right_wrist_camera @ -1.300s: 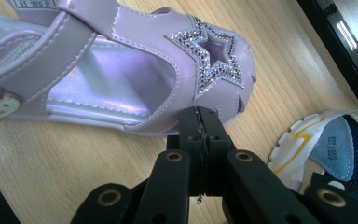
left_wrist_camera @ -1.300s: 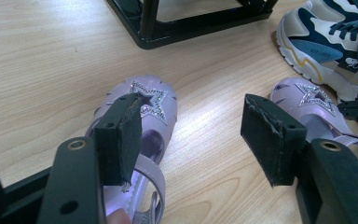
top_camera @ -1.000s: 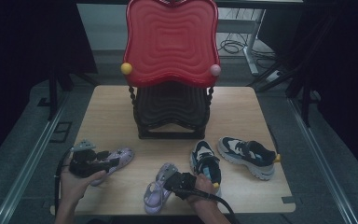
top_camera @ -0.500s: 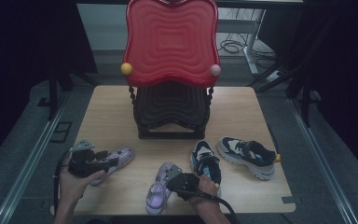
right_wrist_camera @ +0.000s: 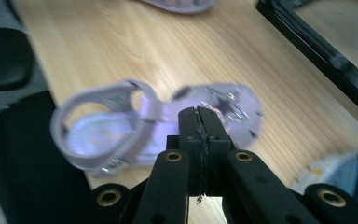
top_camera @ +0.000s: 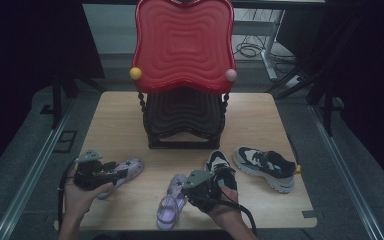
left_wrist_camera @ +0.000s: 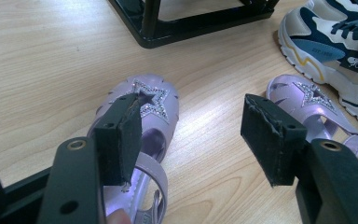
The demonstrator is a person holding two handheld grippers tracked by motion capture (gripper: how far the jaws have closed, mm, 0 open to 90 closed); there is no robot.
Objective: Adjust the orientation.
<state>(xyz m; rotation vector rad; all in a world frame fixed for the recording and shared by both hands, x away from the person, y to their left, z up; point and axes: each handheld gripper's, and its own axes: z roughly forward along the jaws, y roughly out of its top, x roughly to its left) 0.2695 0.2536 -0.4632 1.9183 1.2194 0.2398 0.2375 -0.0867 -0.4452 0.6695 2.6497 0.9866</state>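
On my worktop point(top_camera: 120, 130) the largest thing is the red-topped rack point(top_camera: 183, 75) with its black stacked base, standing at the middle of the far edge; I cannot tell whether anything sits inside it. Toward the near right corner lie two navy-and-white sneakers point(top_camera: 265, 167), one close to the right edge, the other just beside my right hand. One lilac sandal point(top_camera: 125, 170) lies by the near left corner, with my left gripper point(left_wrist_camera: 191, 126) over it, fingers point(left_wrist_camera: 121, 135) wide and one pad against the star toe. The second lilac sandal point(right_wrist_camera: 154, 123) lies at the middle of the near edge; my right gripper point(right_wrist_camera: 199, 128) hangs above it, fingers pressed together, holding nothing.
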